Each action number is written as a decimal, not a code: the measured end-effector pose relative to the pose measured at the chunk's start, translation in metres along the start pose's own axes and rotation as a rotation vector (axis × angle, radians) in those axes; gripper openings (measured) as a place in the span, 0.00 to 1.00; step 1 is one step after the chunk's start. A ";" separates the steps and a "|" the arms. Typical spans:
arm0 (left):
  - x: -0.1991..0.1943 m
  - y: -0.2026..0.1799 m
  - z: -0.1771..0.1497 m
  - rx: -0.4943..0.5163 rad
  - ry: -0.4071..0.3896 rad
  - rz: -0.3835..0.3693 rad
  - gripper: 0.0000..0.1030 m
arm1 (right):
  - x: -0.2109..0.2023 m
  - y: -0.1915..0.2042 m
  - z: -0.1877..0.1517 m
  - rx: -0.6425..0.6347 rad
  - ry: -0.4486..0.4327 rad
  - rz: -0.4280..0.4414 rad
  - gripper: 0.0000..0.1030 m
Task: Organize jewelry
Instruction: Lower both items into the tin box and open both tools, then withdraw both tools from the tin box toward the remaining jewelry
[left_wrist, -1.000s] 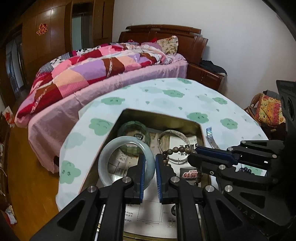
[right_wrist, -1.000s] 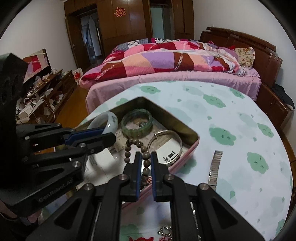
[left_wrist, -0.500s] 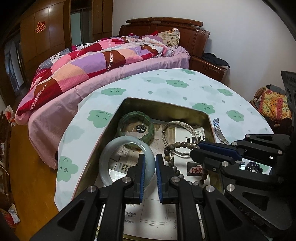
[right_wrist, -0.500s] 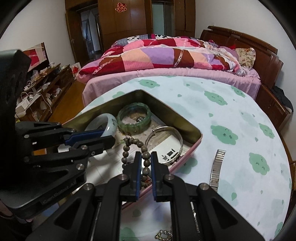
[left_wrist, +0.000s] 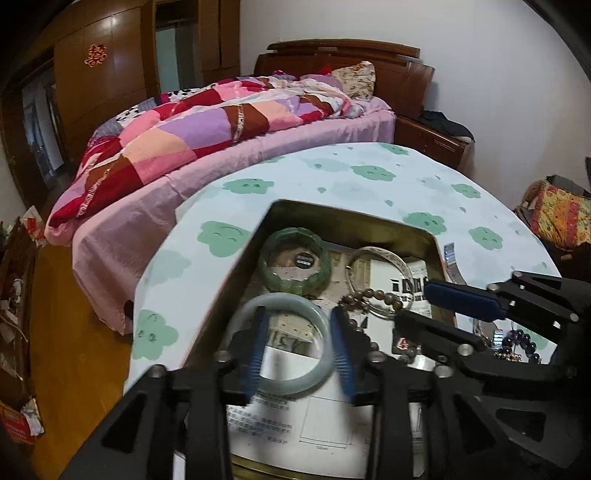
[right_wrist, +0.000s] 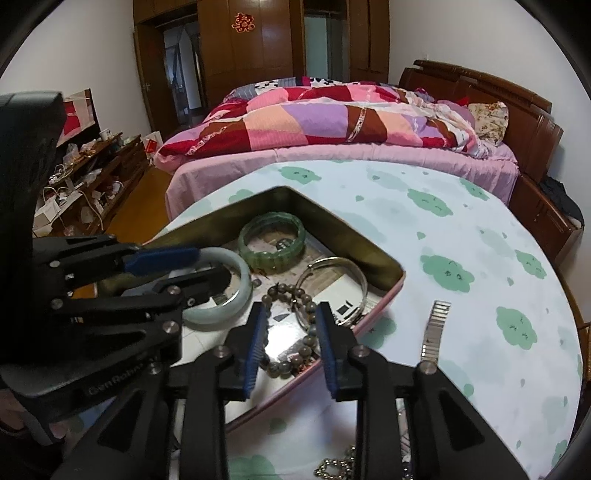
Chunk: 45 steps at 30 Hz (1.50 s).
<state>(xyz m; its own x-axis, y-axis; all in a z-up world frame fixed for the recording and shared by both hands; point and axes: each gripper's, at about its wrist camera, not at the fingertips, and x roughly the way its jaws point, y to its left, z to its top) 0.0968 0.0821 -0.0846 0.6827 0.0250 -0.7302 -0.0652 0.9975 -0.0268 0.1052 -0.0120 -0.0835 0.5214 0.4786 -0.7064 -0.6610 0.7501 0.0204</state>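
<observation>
A metal tin (left_wrist: 354, 218) (right_wrist: 369, 254) on the round table holds a pale jade bangle (left_wrist: 314, 310) (right_wrist: 236, 295), a dark green bangle (left_wrist: 293, 262) (right_wrist: 271, 242), a silver bangle (left_wrist: 384, 258) (right_wrist: 354, 277) and a brown bead bracelet (left_wrist: 373, 297) (right_wrist: 301, 299). My left gripper (left_wrist: 298, 349) is open, its fingers either side of the pale bangle lying in the tin. My right gripper (right_wrist: 290, 345) is open over the bead bracelet, which lies loose in the tin.
A metal watch strap (right_wrist: 436, 328) lies on the cloud-print tablecloth (right_wrist: 480, 258) right of the tin. A gold chain (right_wrist: 336, 469) and dark purple beads (left_wrist: 519, 341) lie near the table's front. A bed (right_wrist: 332, 125) stands behind the table.
Both grippers have opened. The left let go of the pale bangle and the right let go of the bead bracelet; both now lie in the tin.
</observation>
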 end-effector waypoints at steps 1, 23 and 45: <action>-0.001 0.001 0.000 -0.006 -0.005 -0.004 0.43 | -0.001 -0.001 0.000 0.006 -0.004 0.002 0.31; -0.033 -0.029 -0.013 0.027 -0.089 -0.013 0.74 | -0.058 -0.074 -0.052 0.142 -0.013 -0.134 0.60; -0.047 -0.083 -0.030 0.107 -0.103 -0.043 0.74 | -0.070 -0.098 -0.106 0.186 0.059 -0.140 0.40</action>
<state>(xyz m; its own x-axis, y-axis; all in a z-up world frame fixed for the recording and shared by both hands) 0.0479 -0.0037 -0.0686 0.7543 -0.0169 -0.6563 0.0398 0.9990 0.0201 0.0760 -0.1670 -0.1110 0.5649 0.3405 -0.7516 -0.4710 0.8810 0.0451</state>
